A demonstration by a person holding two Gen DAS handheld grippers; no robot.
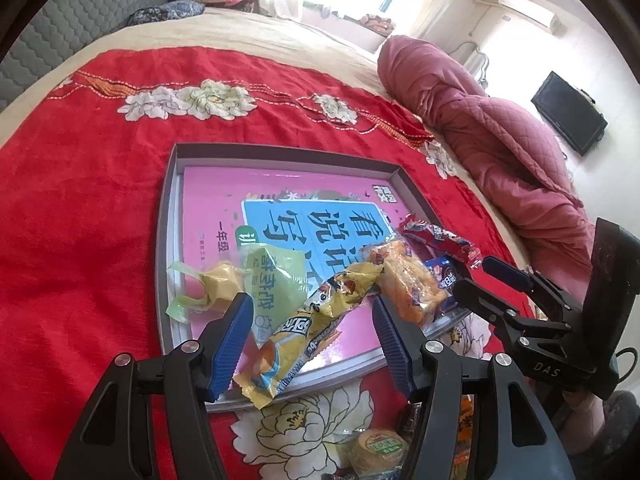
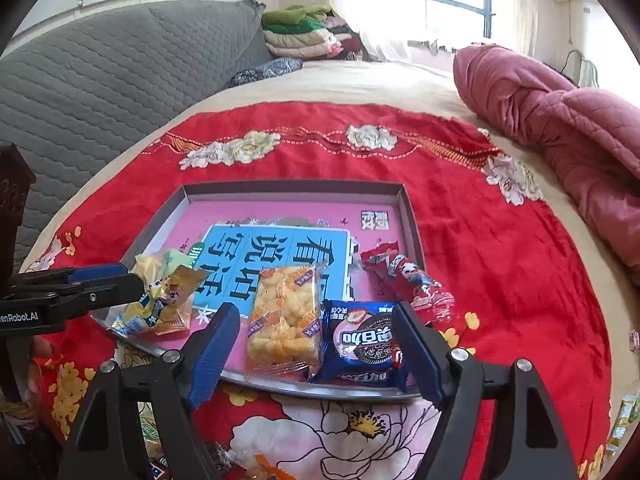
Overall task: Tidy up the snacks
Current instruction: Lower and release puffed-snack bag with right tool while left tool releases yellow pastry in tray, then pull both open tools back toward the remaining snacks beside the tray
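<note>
as both grippers gape, snacks (image 2: 284,312) in tray (image 2: 408,208)

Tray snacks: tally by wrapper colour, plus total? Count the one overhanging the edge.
yellow packet: 1
small yellow twist-wrapped piece: 1
green packet: 1
clear pack of orange puffs: 1
blue cookie pack: 1
red packet: 1
Total: 6
</note>
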